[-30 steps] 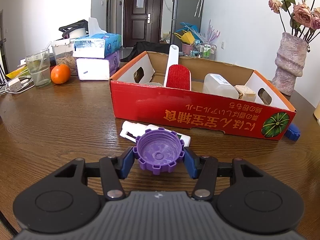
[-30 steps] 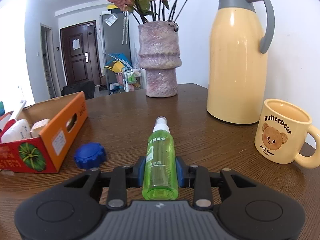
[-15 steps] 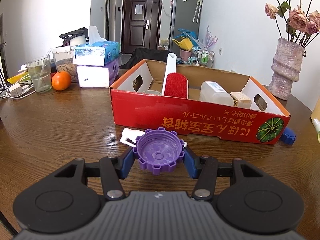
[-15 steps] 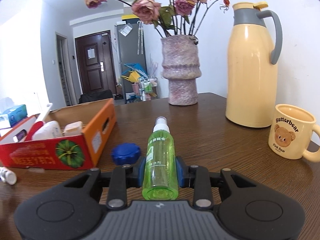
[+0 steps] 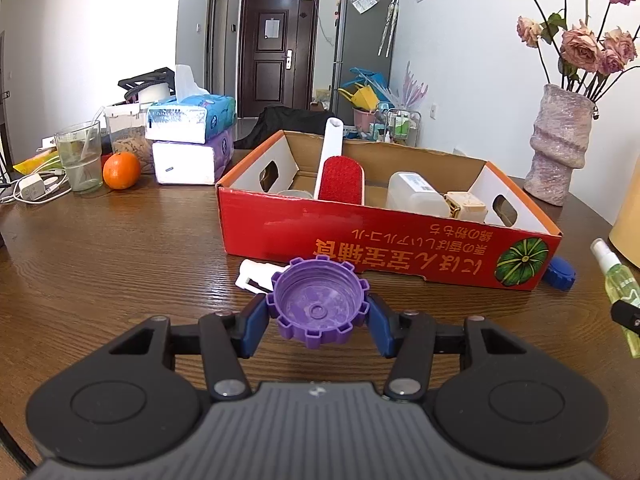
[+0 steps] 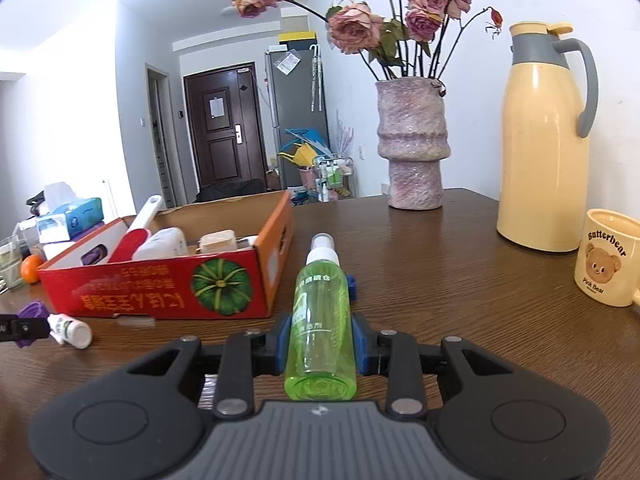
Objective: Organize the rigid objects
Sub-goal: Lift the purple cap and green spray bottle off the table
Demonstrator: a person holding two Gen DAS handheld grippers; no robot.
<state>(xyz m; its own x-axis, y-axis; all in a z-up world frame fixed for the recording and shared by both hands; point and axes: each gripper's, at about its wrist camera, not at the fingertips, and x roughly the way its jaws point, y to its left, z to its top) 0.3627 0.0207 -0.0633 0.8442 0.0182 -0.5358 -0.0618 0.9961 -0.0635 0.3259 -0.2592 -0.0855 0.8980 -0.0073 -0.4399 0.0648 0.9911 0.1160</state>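
Since the earlier frame the right gripper (image 6: 320,350), clamped across the mid-body of the light, smooth, translucent green plastic spray bottle (image 6: 320,320), has swung toward the red cardboard box (image 6: 160,284), while the left gripper (image 5: 319,314) pinches the stiff purple notched plastic cap (image 5: 319,306) by its rim above the table.

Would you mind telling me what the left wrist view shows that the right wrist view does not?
Only the left wrist view shows the left gripper closed on the purple cap. Only the right wrist view shows the yellow thermos jug and the bear mug. Both show the red cardboard box, the green spray bottle held in the right gripper, and the vase.
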